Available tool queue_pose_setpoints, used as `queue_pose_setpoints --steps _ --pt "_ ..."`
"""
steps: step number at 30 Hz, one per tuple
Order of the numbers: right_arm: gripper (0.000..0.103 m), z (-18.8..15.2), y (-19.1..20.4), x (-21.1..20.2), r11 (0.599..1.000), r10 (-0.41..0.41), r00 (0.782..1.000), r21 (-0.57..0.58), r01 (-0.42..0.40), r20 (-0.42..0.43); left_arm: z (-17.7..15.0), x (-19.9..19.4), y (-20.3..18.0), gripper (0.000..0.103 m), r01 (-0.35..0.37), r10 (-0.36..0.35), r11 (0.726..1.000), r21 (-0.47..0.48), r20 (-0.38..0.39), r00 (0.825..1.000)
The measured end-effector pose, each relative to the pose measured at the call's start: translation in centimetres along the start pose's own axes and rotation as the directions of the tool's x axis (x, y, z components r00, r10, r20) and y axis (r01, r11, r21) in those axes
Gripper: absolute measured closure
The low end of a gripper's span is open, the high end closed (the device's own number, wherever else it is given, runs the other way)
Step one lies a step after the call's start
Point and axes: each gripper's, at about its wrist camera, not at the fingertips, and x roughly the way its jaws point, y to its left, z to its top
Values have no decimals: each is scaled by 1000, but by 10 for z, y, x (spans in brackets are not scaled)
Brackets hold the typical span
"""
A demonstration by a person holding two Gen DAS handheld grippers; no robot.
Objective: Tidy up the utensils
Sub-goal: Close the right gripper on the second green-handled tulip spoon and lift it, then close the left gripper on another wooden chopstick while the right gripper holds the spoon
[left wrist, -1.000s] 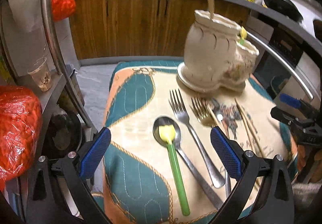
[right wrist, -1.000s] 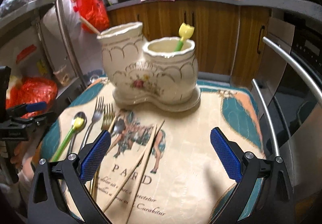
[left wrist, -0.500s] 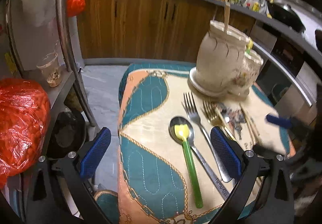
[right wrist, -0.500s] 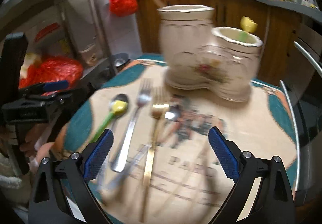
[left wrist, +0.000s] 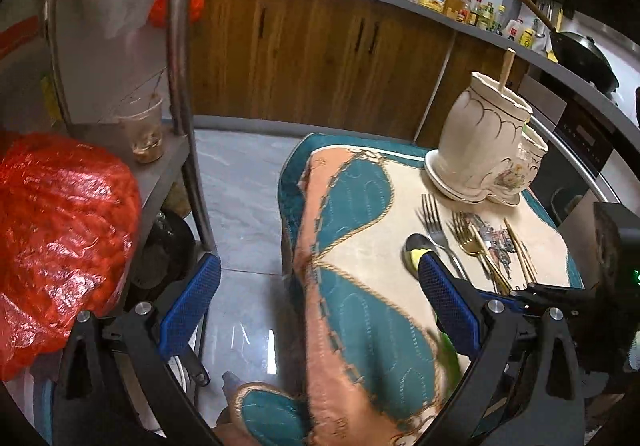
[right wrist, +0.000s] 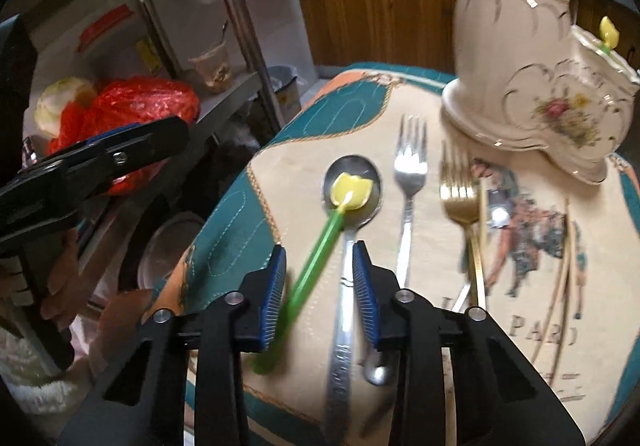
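The right gripper (right wrist: 319, 286), its jaws just narrowed, straddles the green-stemmed yellow tulip-shaped plastic stick (right wrist: 316, 250) and long steel spoon (right wrist: 347, 246), pads not visibly pressing. The left gripper (left wrist: 316, 310) gapes wide, empty, beside the quilted table. Beyond, 2 forks lie before the cream ceramic holder (right wrist: 532, 85).

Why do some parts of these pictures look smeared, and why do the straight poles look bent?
Right wrist view: motion blur smears the green stick and gold fork. Left wrist view: sharper, though the cloth blurs near the bottom. Both: fisheye lenses bow the shelf pole.
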Motion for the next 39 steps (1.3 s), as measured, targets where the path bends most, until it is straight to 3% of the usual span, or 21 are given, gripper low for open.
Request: queue_pose_setpoints --steps 9,11,14,19,22,30,36,39 --pt "77 7 10 18 997 -71 997 -7 71 -27 -4 -1 7 5 37 -37 999 -11 4 999" --pt "86 8 10 20 997 -81 997 -4 81 -15 -4 -1 5 5 43 -43 999 -4 6 999" --pt "92 8 4 18 997 -74 997 19 74 -8 -4 -3 3 5 46 -46 999 4 8 999" --pt "92 6 -10 -3 999 -20 999 52 18 42 -4 -1 -5 6 39 -39 999 13 -5 999" --pt "92 3 -27 -25 998 -13 996 70 7 88 -5 1 -11 6 39 -39 999 21 -18 999" --pt "92 -5 -88 -73 986 -108 977 145 81 186 -12 24 -54 6 59 -51 996 62 -122 991" --pt "92 -15 -130 -91 973 -142 968 209 98 207 -13 32 -94 6 76 -56 989 128 -154 986" --pt "92 -23 -151 -100 966 -155 964 235 103 215 -15 36 -123 6 121 -90 977 176 -177 980"
